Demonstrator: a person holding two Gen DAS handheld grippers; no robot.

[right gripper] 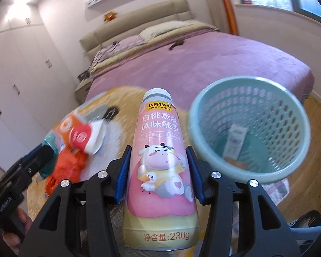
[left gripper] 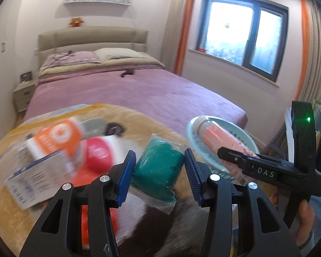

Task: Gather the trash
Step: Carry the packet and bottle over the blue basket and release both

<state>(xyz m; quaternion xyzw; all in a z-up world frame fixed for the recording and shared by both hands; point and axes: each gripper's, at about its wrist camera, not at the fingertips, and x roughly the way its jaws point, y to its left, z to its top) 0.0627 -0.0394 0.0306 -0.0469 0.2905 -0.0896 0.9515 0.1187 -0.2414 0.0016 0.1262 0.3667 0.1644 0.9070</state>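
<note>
Right gripper (right gripper: pixel 158 167) pinches the yogurt bottle (right gripper: pixel 160 171), long axis along its fingers, cap forward. Basket (right gripper: pixel 235 167) sits just right of the cap, at the fox blanket's (right gripper: pixel 126 98) right edge. Left gripper (left gripper: pixel 159 167) straddles the green packet (left gripper: pixel 158 169), jaws spread.

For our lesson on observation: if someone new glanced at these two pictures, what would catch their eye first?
Most striking is the pink yogurt drink bottle with its cartoon cow, clamped in the right gripper just left of the pale green mesh wastebasket. Next comes the teal packet, sitting between the left gripper fingers on a plush animal-print blanket at the foot of the purple bed.
</note>
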